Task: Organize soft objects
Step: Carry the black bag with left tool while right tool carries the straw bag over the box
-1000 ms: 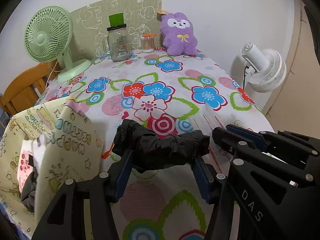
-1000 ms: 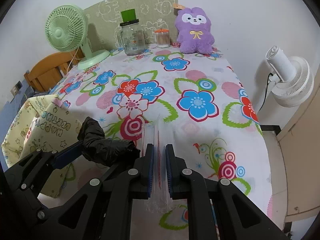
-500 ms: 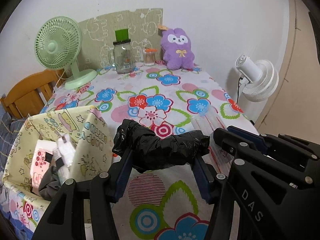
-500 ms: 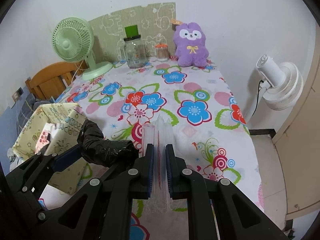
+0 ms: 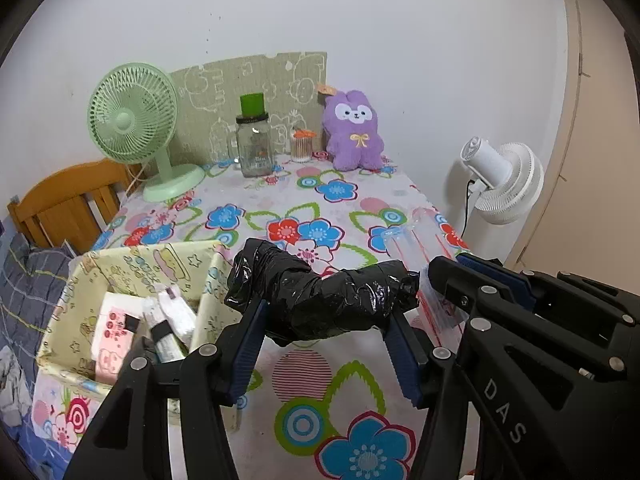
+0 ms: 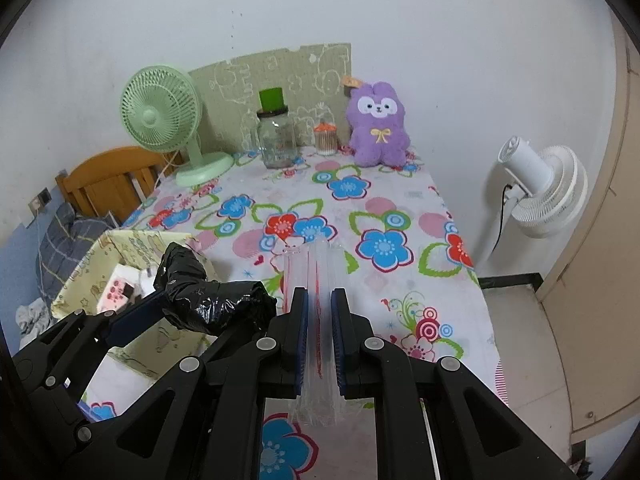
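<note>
The left gripper [image 5: 326,344] is clenched on a crumpled black plastic bundle [image 5: 320,300] that spans the gap between its blue pads, held in the air just right of the pale yellow printed fabric bin [image 5: 120,258]. The right gripper [image 6: 320,332], just right of the bundle, is clamped tight on a folded clear plastic bag with a red strip [image 6: 318,280]. Both hang over the near edge of the flower-print tablecloth [image 5: 340,208], with the bin at its left corner.

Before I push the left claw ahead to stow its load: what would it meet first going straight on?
Probably the flowered tablecloth; the left claw, gripping the black plastic bundle, points there, while the yellow storage box sits off to its left. Depth is unclear.
</note>
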Tool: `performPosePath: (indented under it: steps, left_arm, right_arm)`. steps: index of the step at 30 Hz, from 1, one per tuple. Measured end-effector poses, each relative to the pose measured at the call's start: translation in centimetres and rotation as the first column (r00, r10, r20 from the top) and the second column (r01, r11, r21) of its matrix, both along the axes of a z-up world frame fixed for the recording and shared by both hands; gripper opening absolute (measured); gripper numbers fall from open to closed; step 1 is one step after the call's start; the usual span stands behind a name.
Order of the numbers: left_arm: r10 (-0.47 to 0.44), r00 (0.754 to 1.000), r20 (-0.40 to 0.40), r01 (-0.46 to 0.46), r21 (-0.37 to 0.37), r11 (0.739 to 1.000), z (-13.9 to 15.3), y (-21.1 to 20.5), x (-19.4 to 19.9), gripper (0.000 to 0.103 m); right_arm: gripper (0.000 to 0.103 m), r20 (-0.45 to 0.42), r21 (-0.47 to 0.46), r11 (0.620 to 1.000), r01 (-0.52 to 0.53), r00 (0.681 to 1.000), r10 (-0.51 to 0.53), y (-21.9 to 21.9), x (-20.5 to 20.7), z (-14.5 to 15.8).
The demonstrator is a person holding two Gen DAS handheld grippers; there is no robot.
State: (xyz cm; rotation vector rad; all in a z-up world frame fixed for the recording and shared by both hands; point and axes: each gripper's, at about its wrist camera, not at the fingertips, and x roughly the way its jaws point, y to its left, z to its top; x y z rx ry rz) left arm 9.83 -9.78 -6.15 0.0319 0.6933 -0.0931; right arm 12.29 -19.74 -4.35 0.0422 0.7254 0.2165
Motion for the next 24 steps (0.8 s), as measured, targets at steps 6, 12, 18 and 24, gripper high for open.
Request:
performPosePath:
  steps: [6,12,18,24]
  left_arm:
    - [0.001,0.999,0.045,-0.001,0.008,1.0,1.7,0.4,-1.3,0.06]
    - [-0.002,0.997,0.074,0.001,0.013,1.0,3.1,1.3,-2.1,0.06]
    - [0.013,0.996,0.086,-0.013,0.008,1.0,3.9,2.6,-2.5,0.06]
    - [0.021,0.996,0.082,-0.022,0.01,1.0,4.1,4.0,-2.5,0.06]
  right_arm:
    - [0.014,0.043,-0.008,1.0,0.016,0.999,-0.015,0.4,-1.5,1.8]
    - [0.014,0.073,-0.007,1.0,0.025,0.997,-0.025,1.1,-2.6,3.5]
    - [0.014,0.088,-0.004,1.0,0.018,0.996,-0.017,2.2,-3.3,4.4]
    - [0.014,0.086,0.013,1.0,0.013,0.996,-0.014,3.6,-3.2,4.7]
